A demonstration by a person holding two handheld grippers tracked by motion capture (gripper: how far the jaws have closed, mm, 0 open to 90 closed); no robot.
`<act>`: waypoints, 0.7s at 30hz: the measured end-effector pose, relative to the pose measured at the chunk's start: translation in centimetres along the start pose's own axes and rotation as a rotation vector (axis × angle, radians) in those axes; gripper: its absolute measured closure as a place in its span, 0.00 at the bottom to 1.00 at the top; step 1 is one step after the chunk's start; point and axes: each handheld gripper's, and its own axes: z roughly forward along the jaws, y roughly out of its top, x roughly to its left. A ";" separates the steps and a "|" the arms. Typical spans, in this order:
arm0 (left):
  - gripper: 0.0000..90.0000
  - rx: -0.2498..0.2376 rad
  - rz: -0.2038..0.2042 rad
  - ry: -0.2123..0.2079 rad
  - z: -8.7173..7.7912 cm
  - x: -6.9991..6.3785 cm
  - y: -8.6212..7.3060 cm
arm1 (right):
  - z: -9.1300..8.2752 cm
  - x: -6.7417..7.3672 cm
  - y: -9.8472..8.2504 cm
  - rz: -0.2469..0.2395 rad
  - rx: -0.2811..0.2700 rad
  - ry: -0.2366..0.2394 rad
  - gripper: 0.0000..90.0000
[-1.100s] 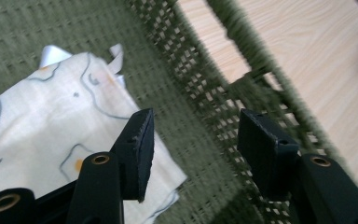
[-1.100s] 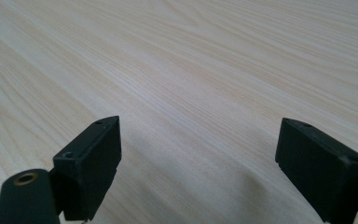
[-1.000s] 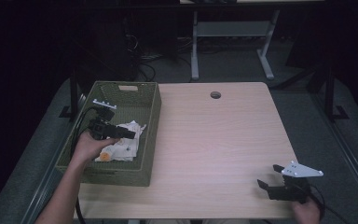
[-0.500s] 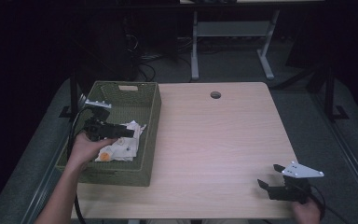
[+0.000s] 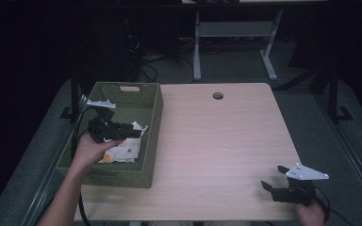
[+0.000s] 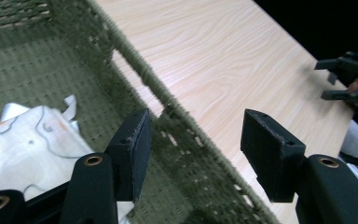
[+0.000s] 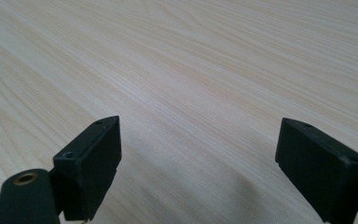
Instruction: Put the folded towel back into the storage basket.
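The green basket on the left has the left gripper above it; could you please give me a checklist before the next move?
1. Left gripper fingers open, nothing between them: ok.
2. White cloth lying inside the green basket: ok.
3. Left gripper free of the basket wall: ok; it is above the rim.
4. Right gripper open and empty over the table: ok.
5. Cloth lying flat: not ok; it is crumpled.

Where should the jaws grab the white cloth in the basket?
Probably at a raised fold along the top of the cloth, coming straight down from above. It lies flat and crumpled on the floor of the basket, whose tall woven walls block any sideways approach. The left gripper already sits over it, jaws open and empty.
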 end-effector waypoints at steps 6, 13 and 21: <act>0.48 -0.012 0.006 -0.016 0.2 -0.4 0.1 | 0.0 0.0 0.0 -0.001 0.000 -0.003 0.15; 0.47 -0.014 0.037 -0.034 0.6 -1.8 0.5 | -0.2 0.0 -0.1 0.006 -0.007 -0.008 0.15; 0.46 -0.015 0.081 -0.051 1.3 -3.9 0.7 | -0.4 0.1 0.1 -0.003 -0.016 -0.009 0.15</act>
